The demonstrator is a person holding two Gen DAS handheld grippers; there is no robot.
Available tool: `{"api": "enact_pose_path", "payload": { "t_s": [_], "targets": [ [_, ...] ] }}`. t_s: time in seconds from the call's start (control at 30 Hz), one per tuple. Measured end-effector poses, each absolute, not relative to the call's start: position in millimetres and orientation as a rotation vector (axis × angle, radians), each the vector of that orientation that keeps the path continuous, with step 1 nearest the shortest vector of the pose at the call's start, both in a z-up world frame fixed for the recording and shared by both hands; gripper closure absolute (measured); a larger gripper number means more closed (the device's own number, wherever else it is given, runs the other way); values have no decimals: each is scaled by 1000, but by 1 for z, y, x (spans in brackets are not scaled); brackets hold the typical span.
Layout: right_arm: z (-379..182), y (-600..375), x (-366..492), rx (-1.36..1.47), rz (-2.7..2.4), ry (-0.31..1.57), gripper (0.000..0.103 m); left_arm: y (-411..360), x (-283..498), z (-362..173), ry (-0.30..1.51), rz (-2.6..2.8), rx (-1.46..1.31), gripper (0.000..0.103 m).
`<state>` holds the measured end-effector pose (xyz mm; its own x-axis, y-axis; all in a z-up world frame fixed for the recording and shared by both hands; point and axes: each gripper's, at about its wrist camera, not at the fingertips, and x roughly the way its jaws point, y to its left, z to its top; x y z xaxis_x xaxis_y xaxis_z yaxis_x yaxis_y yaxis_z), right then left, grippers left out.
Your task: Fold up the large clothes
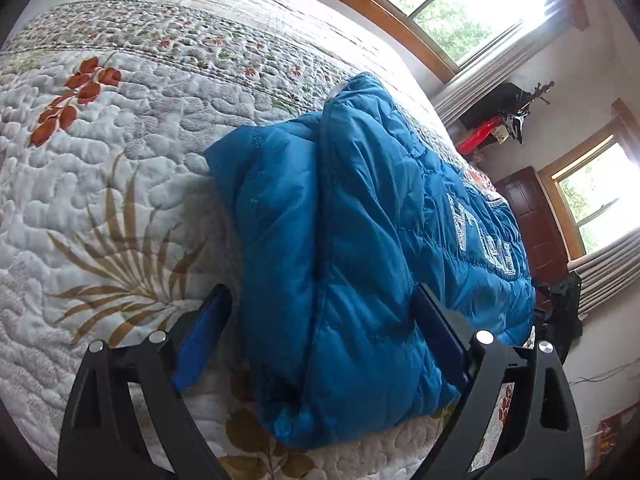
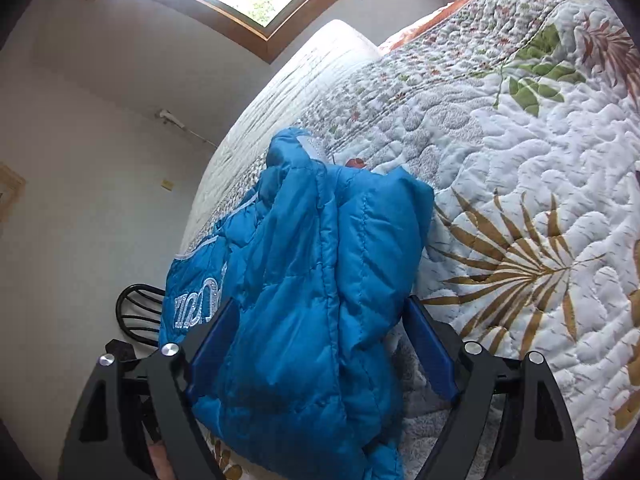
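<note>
A blue quilted puffer jacket [image 1: 360, 248] with silver lettering lies partly folded on a quilted floral bedspread [image 1: 100, 160]. My left gripper [image 1: 324, 300] is open, its blue-padded fingers [image 1: 200, 344] either side of the jacket's near end, not clamping it. In the right wrist view the same jacket [image 2: 304, 280] lies bunched near the bed's edge. My right gripper [image 2: 320, 312] is open too, with its fingers [image 2: 430, 344] either side of the jacket's bulk.
The bedspread [image 2: 520, 140] stretches wide beside the jacket. Windows [image 1: 460, 4] with wooden frames, a dark wooden door [image 1: 536, 220] and clutter stand beyond the bed. A black chair back [image 2: 138, 314] stands by the bed's edge near a white wall [image 2: 80, 160].
</note>
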<state>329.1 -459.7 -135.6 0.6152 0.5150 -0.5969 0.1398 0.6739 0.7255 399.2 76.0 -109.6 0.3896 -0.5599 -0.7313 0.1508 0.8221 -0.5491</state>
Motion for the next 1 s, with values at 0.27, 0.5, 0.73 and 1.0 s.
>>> {"api": "enact_pose_path", "payload": {
  "t_s": [0.27,0.5,0.73,1.0],
  "targets": [
    [-138,-430,354,707,224,961,29,41,428,-116,1112,-514,-407,25],
    [-106,-413,332,718,253,871,78,39,408,-86,1015,-525,-431,68],
    [-31,-374,279,617,342,743,81,53,357,-31,914,-585,-437,79],
    [23,-310,189,520,461,636,81,123,244,37,726,-583,-392,79]
  ]
}}
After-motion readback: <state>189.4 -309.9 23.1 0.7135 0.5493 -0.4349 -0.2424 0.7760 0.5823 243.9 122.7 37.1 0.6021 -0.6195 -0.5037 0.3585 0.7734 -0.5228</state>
